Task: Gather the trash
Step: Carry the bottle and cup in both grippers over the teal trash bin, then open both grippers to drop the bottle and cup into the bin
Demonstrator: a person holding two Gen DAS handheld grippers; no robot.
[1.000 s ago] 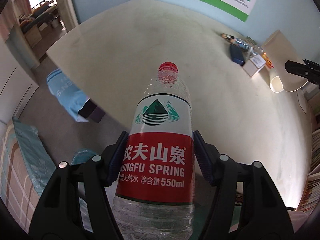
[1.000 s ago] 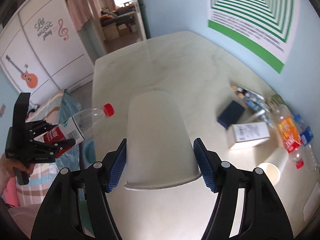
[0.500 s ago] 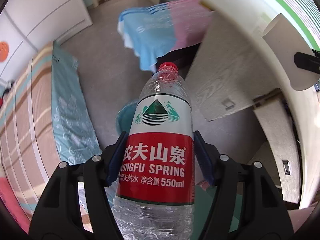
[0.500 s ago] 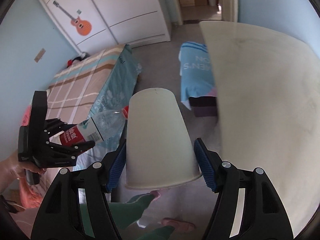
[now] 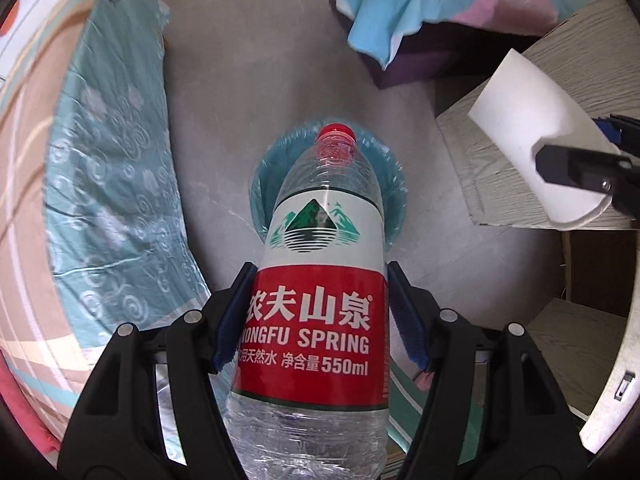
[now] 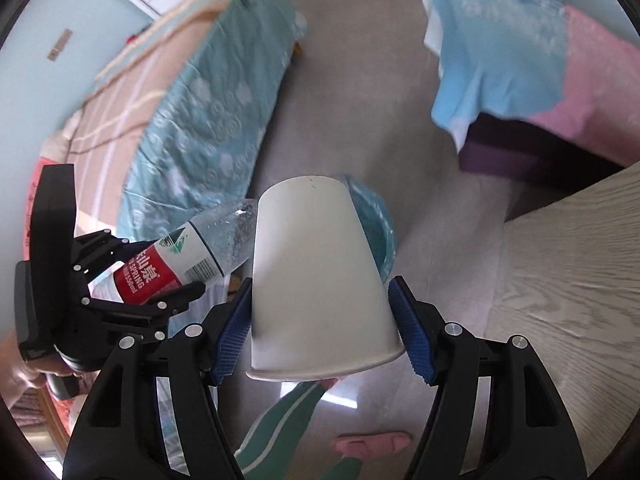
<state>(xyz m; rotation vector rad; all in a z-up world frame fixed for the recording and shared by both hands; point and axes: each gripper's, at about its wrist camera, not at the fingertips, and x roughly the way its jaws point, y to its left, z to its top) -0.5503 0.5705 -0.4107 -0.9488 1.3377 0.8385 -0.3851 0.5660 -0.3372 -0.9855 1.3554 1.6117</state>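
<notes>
Two grippers, one piece of trash each, above one blue-lined bin.

The left gripper is clenching one clear, crinkled plastic bottle with a red cap over the round bin; the right gripper is grasping one smooth white paper cup, upside down, blocking most of the bin. A patterned bed is lying left, a wood-grain panel right.

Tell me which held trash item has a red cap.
The clear plastic water bottle in the left gripper; the right gripper holds a plain white paper cup.
</notes>
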